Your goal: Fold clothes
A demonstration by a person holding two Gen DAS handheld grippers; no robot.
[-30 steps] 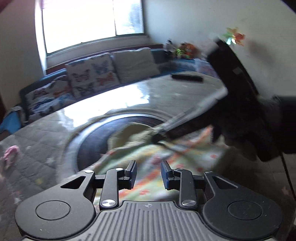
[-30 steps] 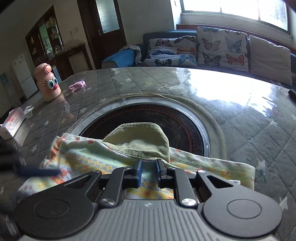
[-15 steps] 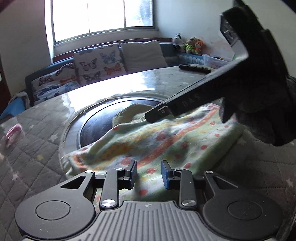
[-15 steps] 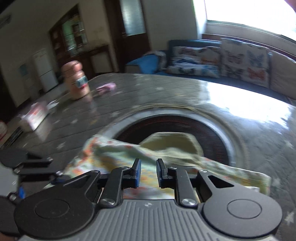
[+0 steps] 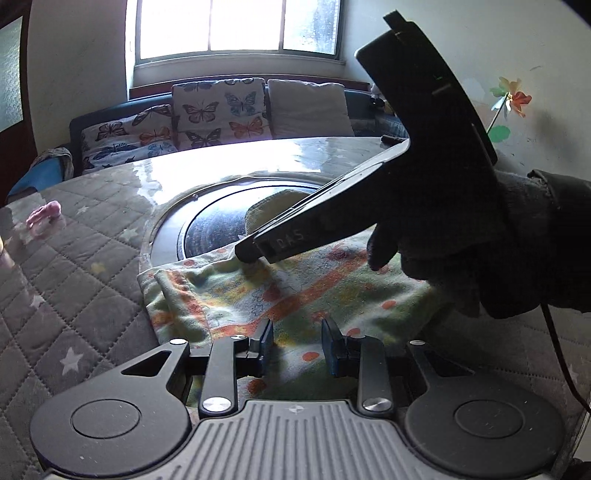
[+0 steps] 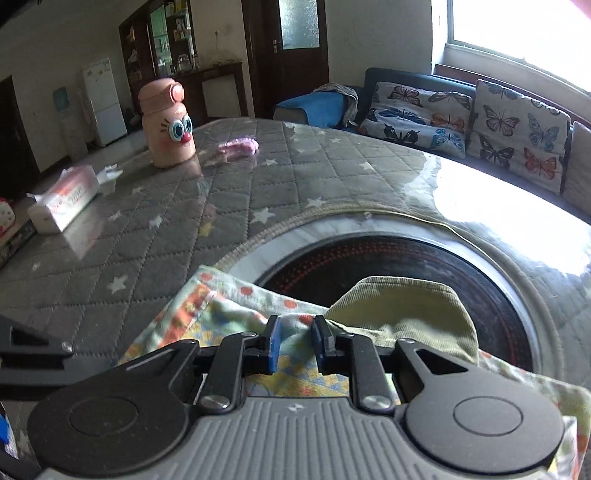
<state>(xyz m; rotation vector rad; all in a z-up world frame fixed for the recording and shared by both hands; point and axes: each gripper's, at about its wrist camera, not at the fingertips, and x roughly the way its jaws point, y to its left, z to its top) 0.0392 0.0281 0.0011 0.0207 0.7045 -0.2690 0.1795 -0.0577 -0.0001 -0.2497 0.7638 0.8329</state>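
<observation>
Tabletop [image 6: 155, 236] is round, covered in grey quilted cloth with white stars under a glossy clear sheet; strong window glare on the far side. Dark round inset [image 6: 424, 266] with a pale ring sits in the middle.

Garment [image 5: 295, 291], a floral print in orange/green/yellow, lies flat on the near part of the tabletop, its far edge lapping over the inset rim. An olive corduroy piece [image 6: 406, 310] sticks out of it over the inset.

Left gripper [image 5: 297, 347]: jaws open wide, nothing between them, hovering just above the near edge of the garment.

Right gripper [image 6: 295, 343]: jaws partly open, narrow gap, print fabric bunched between the pads; cannot tell if the pads actually pinch it. In the left view it comes in from the right, held by a dark-gloved hand [image 5: 461, 258], tip down on the garment's far edge.

On the tabletop, well away from the garment: pink bottle [image 6: 168, 122] with cartoon eyes, upright; small pink item [image 6: 238, 146] beside it; tissue box [image 6: 64, 199] near the left edge.

Room: sofa [image 6: 406, 85] with butterfly cushions [image 5: 219, 110] under a bright window [image 5: 236, 27], blue cloth [image 6: 321, 105] on its end, dark door [image 6: 295, 55], white fridge [image 6: 103, 99], pinwheel [image 5: 511, 99] on the wall.
</observation>
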